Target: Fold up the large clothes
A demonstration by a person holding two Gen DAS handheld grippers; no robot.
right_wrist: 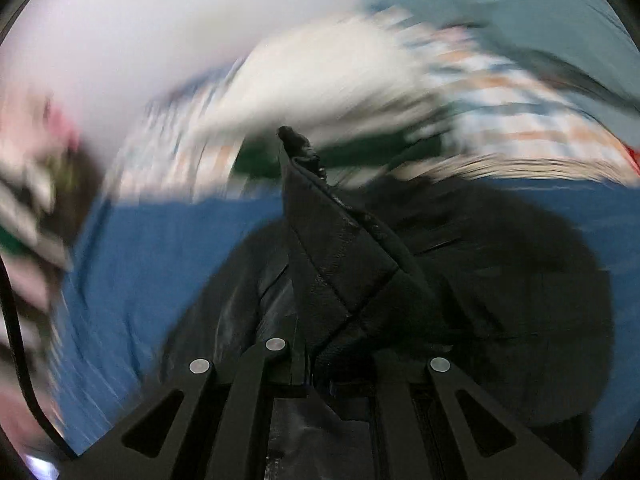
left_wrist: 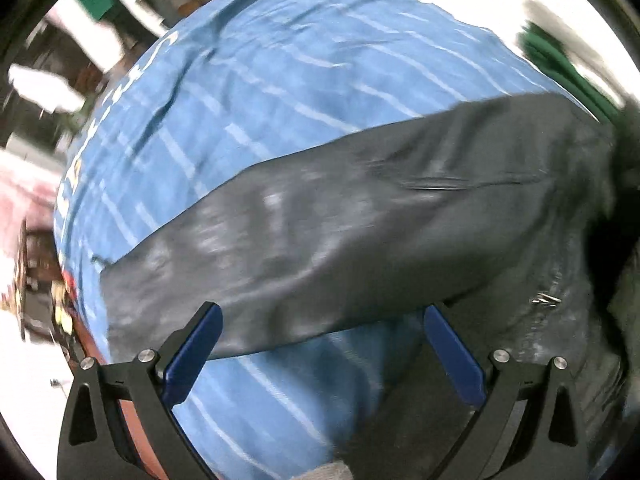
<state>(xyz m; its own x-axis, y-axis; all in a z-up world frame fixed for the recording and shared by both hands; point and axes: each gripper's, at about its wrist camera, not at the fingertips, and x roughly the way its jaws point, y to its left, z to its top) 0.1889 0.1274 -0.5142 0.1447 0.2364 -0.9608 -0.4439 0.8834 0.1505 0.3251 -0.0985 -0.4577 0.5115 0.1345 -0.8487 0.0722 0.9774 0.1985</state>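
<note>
Right wrist view: dark, slightly shiny jacket-like garment [right_wrist: 344,276] pinched into a raised ridge just ahead of the right gripper [right_wrist: 310,376], whose jaws are clamped tight on that fold, probably to carry an edge over for a fold. Below it, rest of garment lies on blue cloth with pale stripes [left_wrist: 280,92], likely the folding surface. Left gripper [left_wrist: 322,324] hangs over the garment's near edge, blue pads [left_wrist: 192,356] spread wide, gripping nothing.
</note>
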